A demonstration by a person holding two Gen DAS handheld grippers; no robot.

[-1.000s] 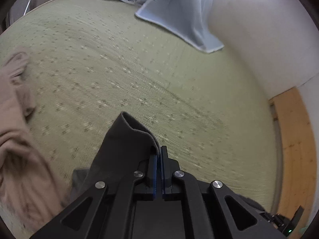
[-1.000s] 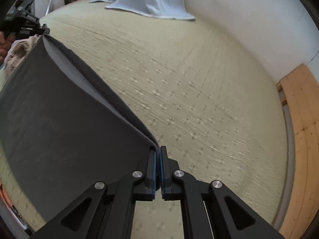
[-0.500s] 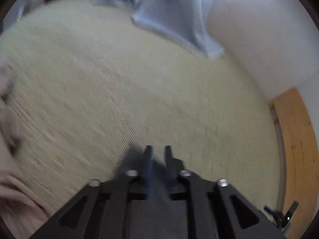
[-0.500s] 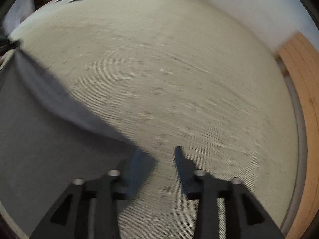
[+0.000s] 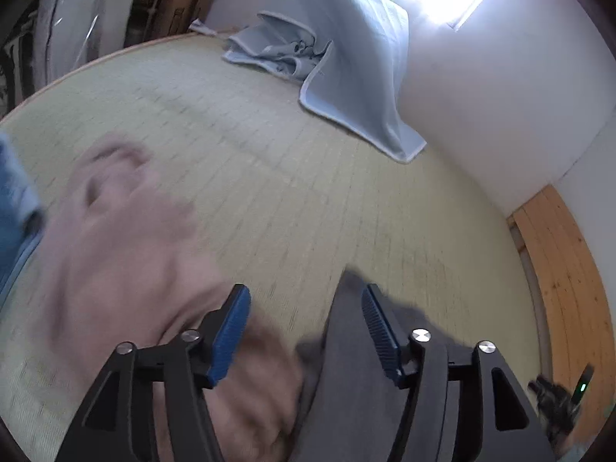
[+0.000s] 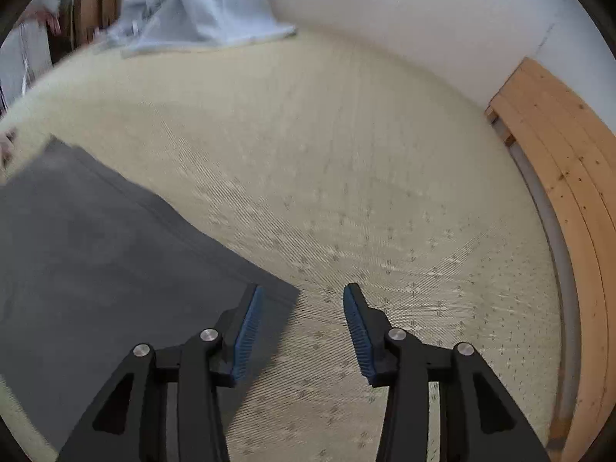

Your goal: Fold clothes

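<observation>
I am holding both tongs over the woven mat (image 6: 346,161), and each has just been opening its jaws. My right gripper (image 6: 302,300) is standing with its blue pads apart and nothing between them; the left pad is hanging over the near corner of the dark grey garment (image 6: 96,254), while the right pad is over bare mat. That grey garment is lying flat on the mat toward its left side in the right wrist view, its straight hem running diagonally from the far left down to the corner by my pad. My left gripper (image 5: 304,304) is also spread wide, with nothing pressed between its pads; the grey cloth is showing under and just beside its right finger (image 5: 379,331), and I cannot tell whether it is touching it. A pinkish-beige garment (image 5: 127,238) is lying blurred on the mat to the left, reaching under the left finger. A pale blue blanket (image 5: 346,65) is draping down from the far edge of the mat beside the white wall (image 5: 500,96), and wooden boards (image 6: 558,161) are running along the mat's right edge.
</observation>
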